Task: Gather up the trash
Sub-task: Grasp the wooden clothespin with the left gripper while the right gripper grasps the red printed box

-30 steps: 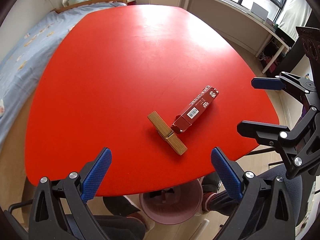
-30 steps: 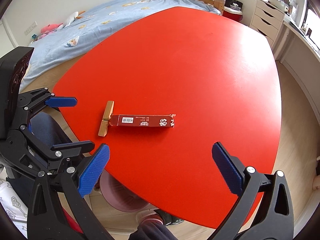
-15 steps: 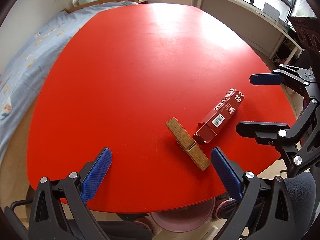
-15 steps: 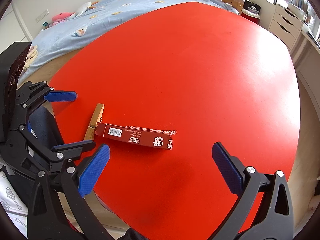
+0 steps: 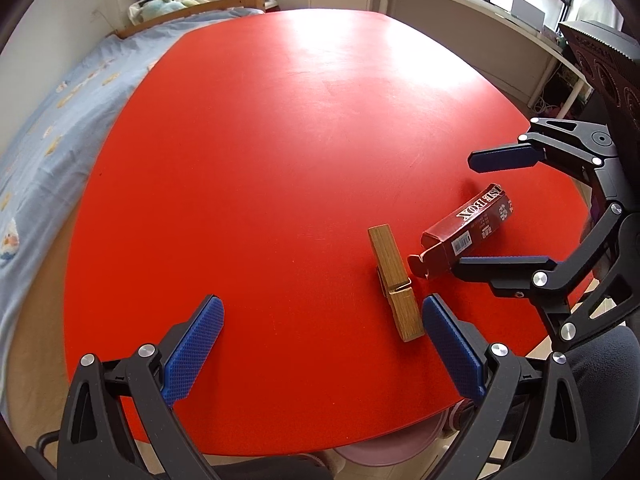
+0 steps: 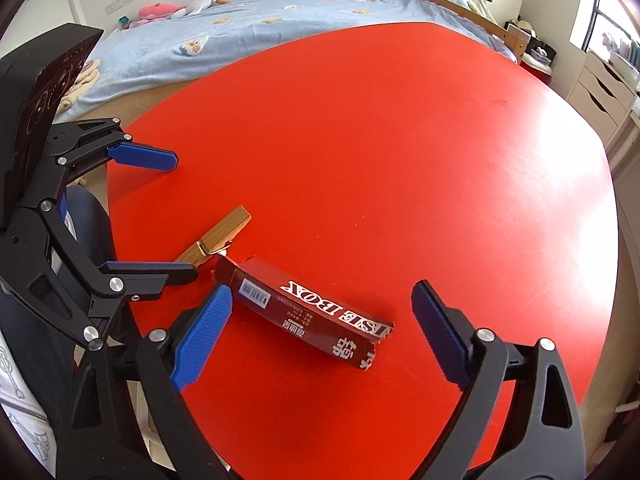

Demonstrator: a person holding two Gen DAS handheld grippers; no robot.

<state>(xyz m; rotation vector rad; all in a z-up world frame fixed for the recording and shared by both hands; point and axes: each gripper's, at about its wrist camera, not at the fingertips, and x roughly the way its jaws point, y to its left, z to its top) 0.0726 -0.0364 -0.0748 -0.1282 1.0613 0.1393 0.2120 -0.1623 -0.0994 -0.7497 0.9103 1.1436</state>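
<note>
Closing, not yet touching, right gripper [image 6: 320, 320] around dark red box [image 6: 308, 312], lower centre; left gripper [image 5: 320, 328] spread wide, empty.

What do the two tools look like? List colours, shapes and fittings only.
The left tool and the right tool are alike: black skeletal plastic frames with triangular cut-outs, silver round bolts at the pivots, and two long fingers faced with blue dimpled pads. No cables show. Each has a black block with ridged edge and embossed circles behind it.
</note>
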